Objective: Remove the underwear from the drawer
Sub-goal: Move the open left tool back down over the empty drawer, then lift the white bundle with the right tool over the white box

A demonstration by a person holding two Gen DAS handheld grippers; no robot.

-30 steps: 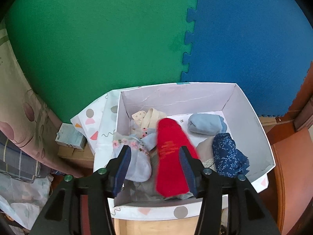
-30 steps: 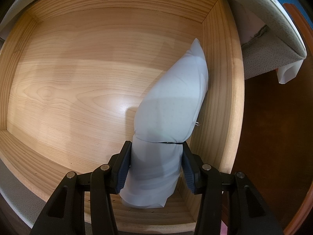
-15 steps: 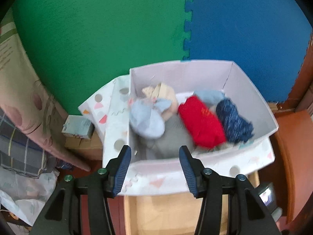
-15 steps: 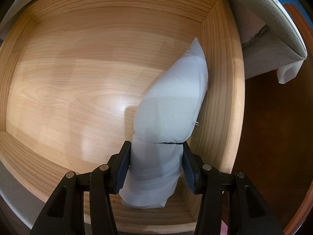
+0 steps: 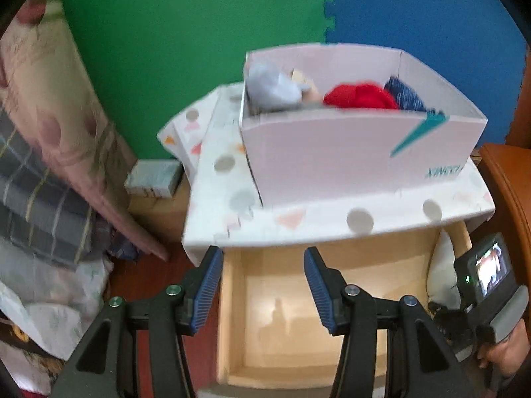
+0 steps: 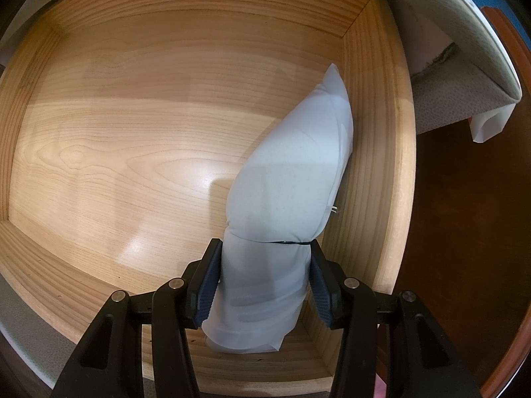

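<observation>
Inside the bare wooden drawer point(image 6: 139, 152), right tool point(image 6: 264, 285) gripping white underwear point(image 6: 292, 179); left tool point(image 5: 262, 285) part-open, empty.

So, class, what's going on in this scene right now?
A person is emptying a wooden drawer with a claw in each hand. The right claw points down into the drawer, closed around a pale folded garment lying against its side wall. The left claw is open and holds nothing, above the drawer near a white box that already holds several pieces of clothing, including a red one.
</observation>
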